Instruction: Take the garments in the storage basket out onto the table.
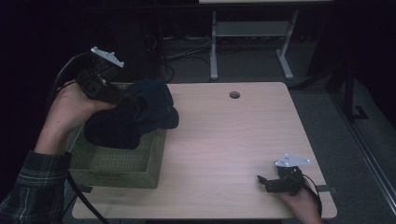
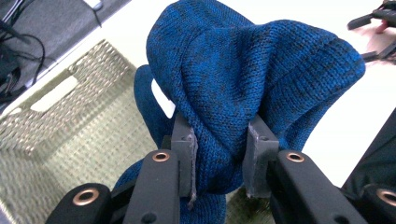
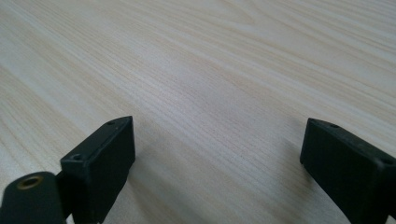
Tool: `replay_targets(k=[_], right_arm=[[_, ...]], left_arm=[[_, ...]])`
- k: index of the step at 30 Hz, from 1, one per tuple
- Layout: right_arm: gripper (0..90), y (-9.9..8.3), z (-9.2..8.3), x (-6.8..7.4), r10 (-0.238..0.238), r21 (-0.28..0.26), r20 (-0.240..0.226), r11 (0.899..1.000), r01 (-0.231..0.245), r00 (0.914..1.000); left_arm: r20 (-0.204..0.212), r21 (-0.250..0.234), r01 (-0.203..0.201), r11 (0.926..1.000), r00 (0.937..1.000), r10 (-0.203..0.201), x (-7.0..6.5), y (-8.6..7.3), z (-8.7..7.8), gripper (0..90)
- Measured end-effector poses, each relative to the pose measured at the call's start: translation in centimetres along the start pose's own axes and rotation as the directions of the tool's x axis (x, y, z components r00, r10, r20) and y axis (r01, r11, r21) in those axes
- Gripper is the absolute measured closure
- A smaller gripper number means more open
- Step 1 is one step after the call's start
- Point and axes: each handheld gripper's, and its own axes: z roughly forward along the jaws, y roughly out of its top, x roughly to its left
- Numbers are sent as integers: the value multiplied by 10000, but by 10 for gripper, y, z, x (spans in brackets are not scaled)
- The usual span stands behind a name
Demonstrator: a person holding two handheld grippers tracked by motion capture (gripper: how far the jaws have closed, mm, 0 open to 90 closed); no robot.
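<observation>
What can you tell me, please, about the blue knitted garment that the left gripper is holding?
The blue knitted garment is soft ribbed knit, deep blue flecked with darker yarn, and looks like a beanie or similar piece. It is bunched and folded, not laid flat. The left gripper pinches a thick fold of it between both pads, lifted above the woven green basket at the table's left edge. Its lower part droops toward the basket; whether it touches the basket I cannot tell.

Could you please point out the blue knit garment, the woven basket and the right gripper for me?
blue knit garment (image 2: 243, 79): left gripper view, bunched fold above the jaws.
woven basket (image 1: 116, 165): high view, near wall.
right gripper (image 1: 262, 183): high view, between its open fingertips.
</observation>
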Motion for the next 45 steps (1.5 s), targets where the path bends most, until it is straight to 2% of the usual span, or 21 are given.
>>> replay_targets(k=[15, 25, 33, 41, 45], right_arm=[[99, 0, 0, 0, 21, 2, -12, 10000, -21, 10000], [99, 0, 0, 0, 17, 7, -10, 10000, -17, 10000], [99, 0, 0, 0, 16, 5, -10, 10000, -16, 10000], [99, 0, 0, 0, 17, 5, -10, 10000, -17, 10000], [99, 0, 0, 0, -17, -8, -6, 10000, 17, 10000]], left_arm=[[465, -306, -562, 9980, 9973, 576, -27, 29, 6, 701], [773, -426, -967, 9944, 9920, 997, -42, 47, 16, 701], [1122, -324, -1443, 9890, 9827, 1470, -56, 64, 33, 700], [1256, -222, -1614, 9866, 9786, 1629, -69, 71, 52, 700], [1515, -176, -1658, 9860, 9743, 1666, -79, 73, 66, 700]])
